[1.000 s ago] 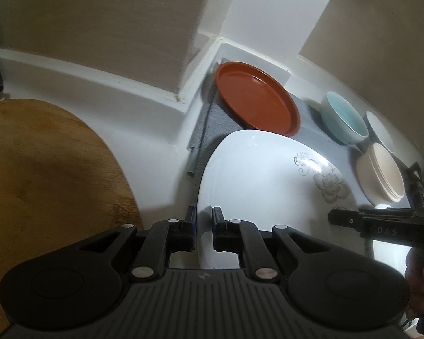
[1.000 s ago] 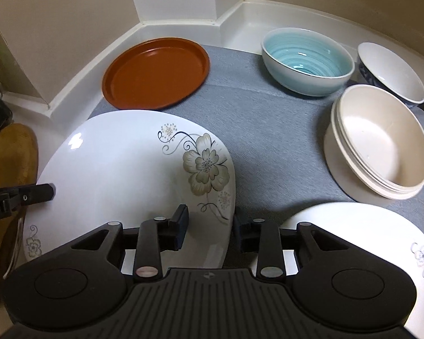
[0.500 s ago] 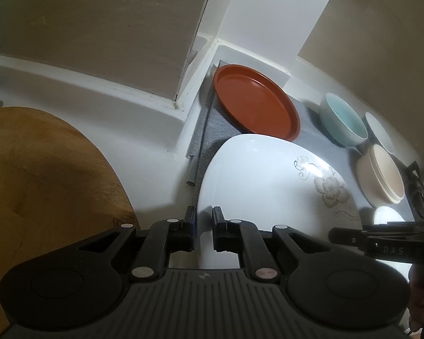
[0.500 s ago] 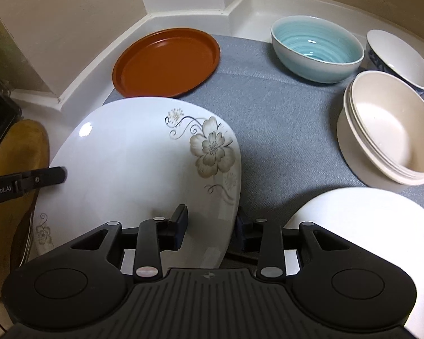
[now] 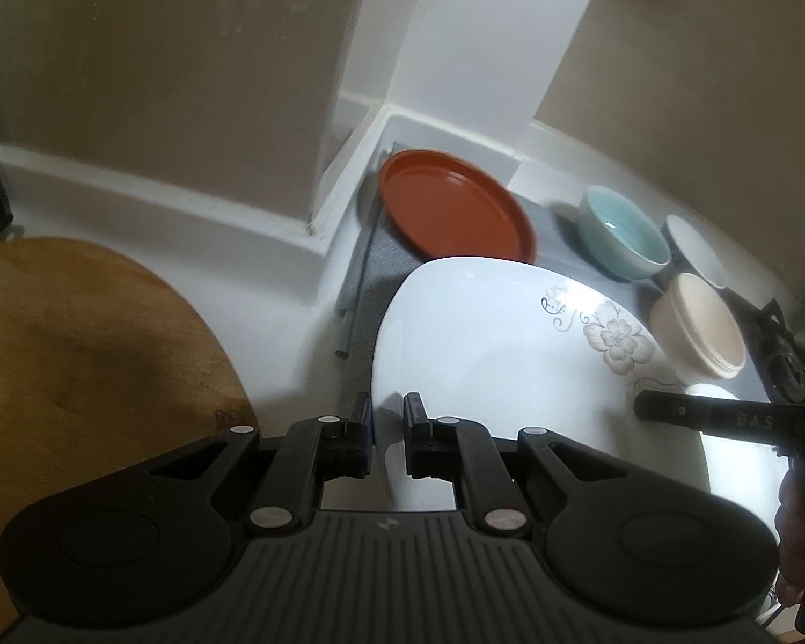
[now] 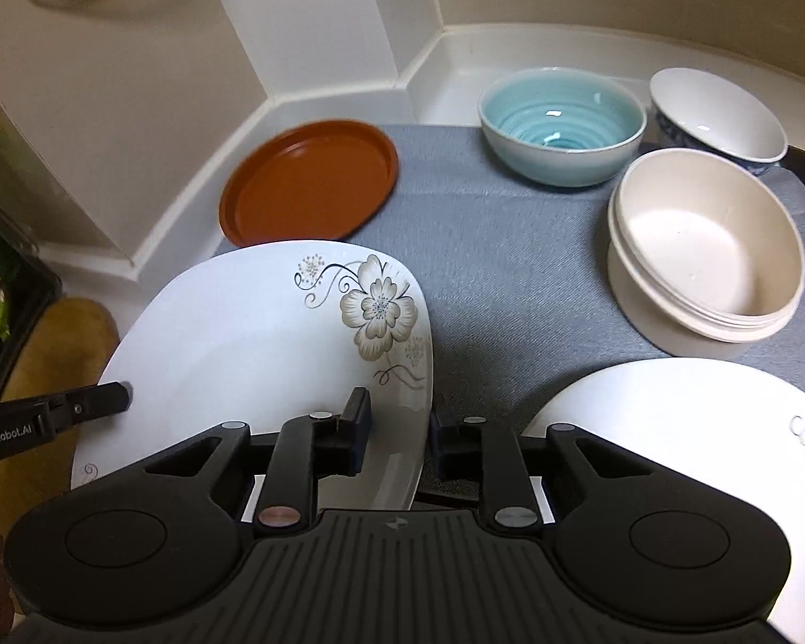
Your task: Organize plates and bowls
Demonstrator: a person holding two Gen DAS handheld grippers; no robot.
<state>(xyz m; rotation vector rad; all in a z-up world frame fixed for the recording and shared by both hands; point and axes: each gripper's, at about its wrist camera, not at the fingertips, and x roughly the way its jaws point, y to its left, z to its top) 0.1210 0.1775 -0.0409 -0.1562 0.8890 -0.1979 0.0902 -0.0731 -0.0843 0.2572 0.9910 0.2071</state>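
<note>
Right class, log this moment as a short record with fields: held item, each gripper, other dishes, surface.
Held item: white flowered square plate, lifted
Left gripper: shut on the plate's rim
Right gripper: shut on its opposite rim
Other dishes: round terracotta plate, turquoise ribbed bowl, stacked cream bowls, second white plate
Surface: grey fabric mat

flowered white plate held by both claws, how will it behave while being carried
The flowered white plate looks like glazed ceramic, so probably rigid and fairly heavy. Its glossy surface shows glare, so the rim may slip in the left claw and right claw, which pinch only its edges. It is likely brittle and could chip against the stacked cream bowls.
</note>
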